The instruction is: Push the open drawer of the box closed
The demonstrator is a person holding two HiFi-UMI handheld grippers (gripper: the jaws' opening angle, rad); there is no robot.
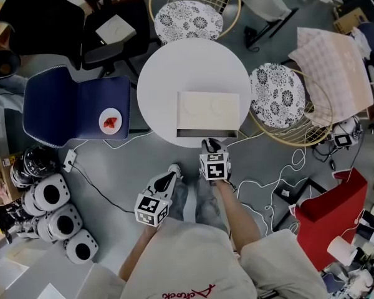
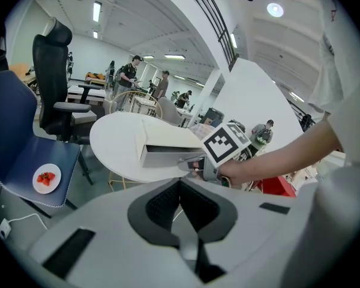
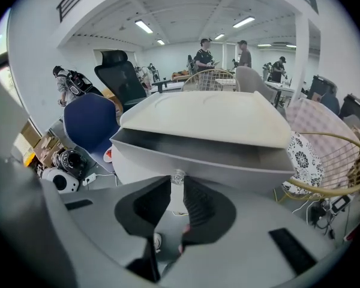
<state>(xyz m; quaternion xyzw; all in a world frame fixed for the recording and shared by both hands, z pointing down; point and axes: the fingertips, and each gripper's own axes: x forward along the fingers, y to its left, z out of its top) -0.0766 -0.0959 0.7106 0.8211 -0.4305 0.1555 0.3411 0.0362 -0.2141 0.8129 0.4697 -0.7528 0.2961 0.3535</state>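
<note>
A cream box [image 1: 208, 111] lies on the round white table [image 1: 159, 80], and its grey drawer [image 1: 207, 133] stands pulled out toward me. In the right gripper view the drawer front [image 3: 228, 158] fills the middle, with a small clear knob [image 3: 177, 176] on it. My right gripper [image 1: 210, 144] is at the drawer front, jaws a narrow gap apart, and the knob sits at the mouth of that gap [image 3: 177, 182]. My left gripper [image 1: 172, 170] hangs lower, off the table's near edge, holding nothing. In its own view its jaws [image 2: 180, 183] meet at the tips, and the right gripper's marker cube [image 2: 227, 144] shows by the drawer.
A blue chair [image 1: 75, 108] left of the table carries a plate of strawberries [image 1: 110, 121]. Wire chairs with patterned cushions stand behind [image 1: 188, 19] and to the right [image 1: 277, 95]. Cables [image 1: 280, 173], a red box [image 1: 333, 210] and round white devices [image 1: 53, 210] lie on the floor.
</note>
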